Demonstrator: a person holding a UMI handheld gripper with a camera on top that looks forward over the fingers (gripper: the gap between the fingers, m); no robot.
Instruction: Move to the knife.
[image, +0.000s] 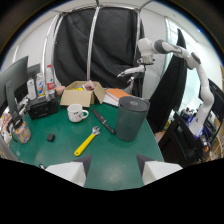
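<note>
**Item: knife, not yet reached**

Dark-handled knife (103, 121) with a slim blade: lies flat on the green table mat (60, 150), just beside the dark grey cylindrical bin (132, 118), on its side toward the white ceramic mug (76, 113). Likely light, stiff and thin; sharp at the blade, so best taken across the handle, low against the mat.

Yellow-handled adjustable wrench (87, 141): lies nearer than the bin, between it and the fingers.

Gripper (113, 164): white fingers spread apart, holding nothing; raised above the mat, well short of the bin, aimed forward and angled down.
</note>
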